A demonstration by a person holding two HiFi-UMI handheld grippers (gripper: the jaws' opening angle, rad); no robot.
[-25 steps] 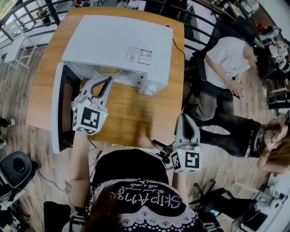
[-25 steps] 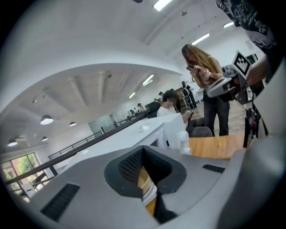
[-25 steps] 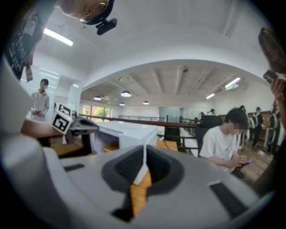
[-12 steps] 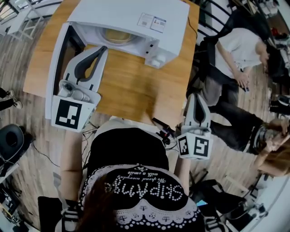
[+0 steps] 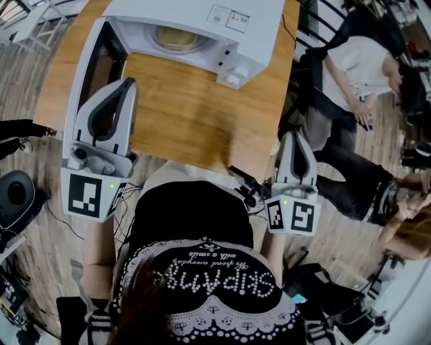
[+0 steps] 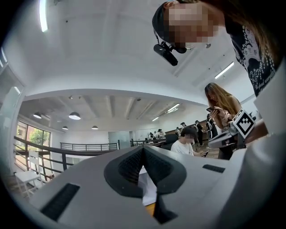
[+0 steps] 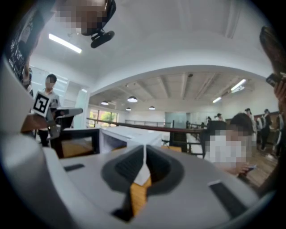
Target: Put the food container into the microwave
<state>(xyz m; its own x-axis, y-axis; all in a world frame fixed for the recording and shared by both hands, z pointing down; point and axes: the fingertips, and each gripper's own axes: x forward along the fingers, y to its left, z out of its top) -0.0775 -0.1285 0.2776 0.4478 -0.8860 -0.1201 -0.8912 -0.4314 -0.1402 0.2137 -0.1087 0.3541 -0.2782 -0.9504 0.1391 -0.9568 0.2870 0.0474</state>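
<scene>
The white box-shaped microwave (image 5: pixel 195 20) stood at the far side of the wooden table (image 5: pixel 182 114), its dark-windowed door (image 5: pixel 91 64) swung wide toward the person. A pale tan round shape (image 5: pixel 176 39) showed inside the cavity. This was judged to be the food container, already in place, though little of it was visible. The grey left gripper (image 5: pixel 126 82) hung above the open door with its jaws pressed together on nothing. The grey right gripper (image 5: pixel 294 135) sat at the table's near right edge, likewise clenched and empty.

The placing looked done, so the sensible step was to shut the door. That would go best with the left gripper's closed tips set against the door's inner face near its free edge. They should then follow the door's arc round without catching the cavity frame, while the right gripper stayed clear.

Compared with a second ago, the left gripper had drawn back. Its tips had been at the cavity mouth, then partway out half a second ago, and now lay well apart from it. The right gripper had barely shifted.
</scene>
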